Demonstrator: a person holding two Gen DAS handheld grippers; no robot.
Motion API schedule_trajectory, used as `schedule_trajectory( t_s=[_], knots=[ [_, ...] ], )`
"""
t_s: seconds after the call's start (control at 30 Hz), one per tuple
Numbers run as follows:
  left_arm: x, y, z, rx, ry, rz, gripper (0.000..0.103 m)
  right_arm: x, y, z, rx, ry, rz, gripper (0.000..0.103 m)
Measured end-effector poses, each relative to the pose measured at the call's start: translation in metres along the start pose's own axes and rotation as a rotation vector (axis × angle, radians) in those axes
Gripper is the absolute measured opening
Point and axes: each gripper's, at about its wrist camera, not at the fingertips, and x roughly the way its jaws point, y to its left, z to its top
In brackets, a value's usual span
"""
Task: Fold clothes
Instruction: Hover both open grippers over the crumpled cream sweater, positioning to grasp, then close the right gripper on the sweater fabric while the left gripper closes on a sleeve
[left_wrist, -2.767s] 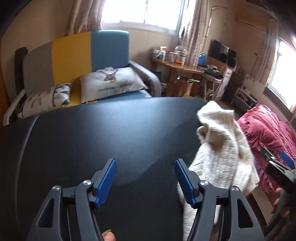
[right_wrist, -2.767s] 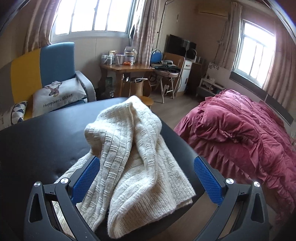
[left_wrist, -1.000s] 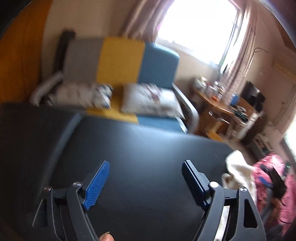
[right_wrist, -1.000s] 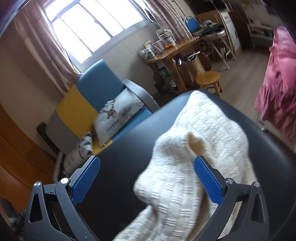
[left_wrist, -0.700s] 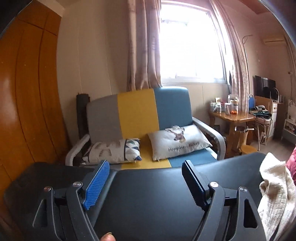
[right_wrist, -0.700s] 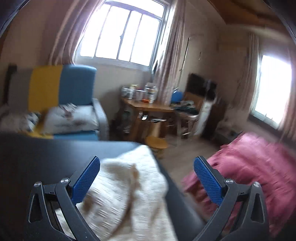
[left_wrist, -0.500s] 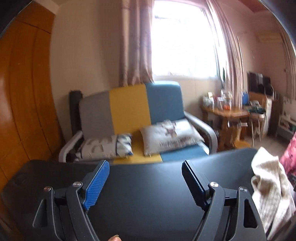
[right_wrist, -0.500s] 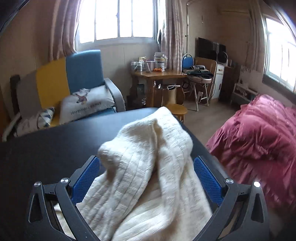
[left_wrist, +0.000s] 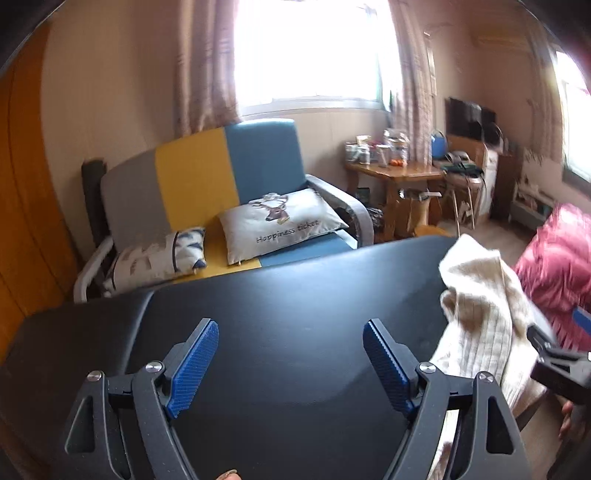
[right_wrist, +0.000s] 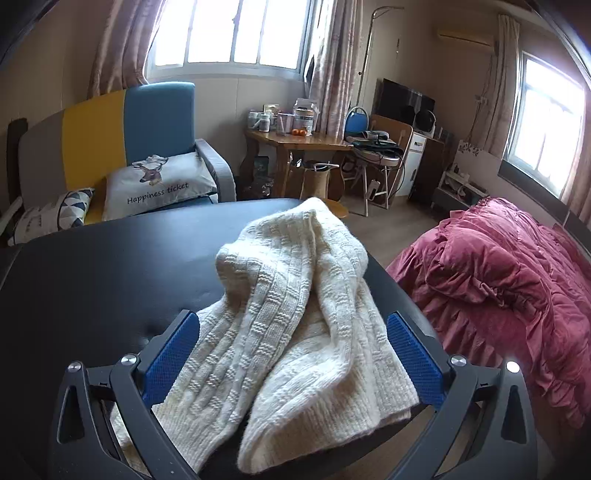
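A cream knit sweater (right_wrist: 295, 306) lies bunched in a heap at the right end of the black table (right_wrist: 103, 273); part of it droops over the near edge. My right gripper (right_wrist: 291, 354) is open, its blue pads on either side of the heap, nothing pinched. In the left wrist view the sweater (left_wrist: 480, 317) sits at the right, beyond my left gripper (left_wrist: 290, 363), which is open over the bare black table (left_wrist: 277, 295). The right gripper's body shows at the far right edge of that view.
Behind the table stands a grey, yellow and blue sofa (left_wrist: 207, 177) with two cushions (left_wrist: 277, 225). A wooden desk (right_wrist: 299, 144) with jars and a chair stand at the back. A bed with a crimson quilt (right_wrist: 498, 273) lies close to the table's right side.
Both grippers swung upward toward the room and have tilted back down to the table. The sweater lies where it was. Both grippers have stayed open throughout.
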Motion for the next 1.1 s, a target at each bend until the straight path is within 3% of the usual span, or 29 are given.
schedule_trajectory(
  t_s=[0.2, 0.33, 0.47, 0.6, 0.87, 1.1],
  knots=[
    [0.002, -0.052, 0.009, 0.081, 0.009, -0.053, 0.082, -0.005, -0.003, 0.004, 0.029, -0.005, -0.012, 0.103],
    [-0.007, -0.09, 0.009, 0.163, -0.043, -0.055, 0.082, -0.009, -0.013, 0.009, 0.076, -0.009, -0.034, 0.103],
    [-0.003, -0.106, 0.002, 0.212, -0.028, -0.041, 0.082, -0.006, -0.022, 0.014, 0.125, 0.002, -0.061, 0.103],
    [0.006, -0.103, -0.002, 0.213, 0.004, -0.044, 0.082, -0.004, -0.018, 0.011, 0.127, 0.015, -0.023, 0.103],
    [0.024, -0.091, -0.007, 0.156, 0.068, -0.116, 0.082, 0.005, -0.011, 0.002, 0.138, 0.068, 0.199, 0.103],
    [0.039, -0.094, -0.006, 0.112, 0.135, -0.188, 0.082, 0.006, -0.016, 0.012, 0.15, 0.078, 0.153, 0.103]
  ],
)
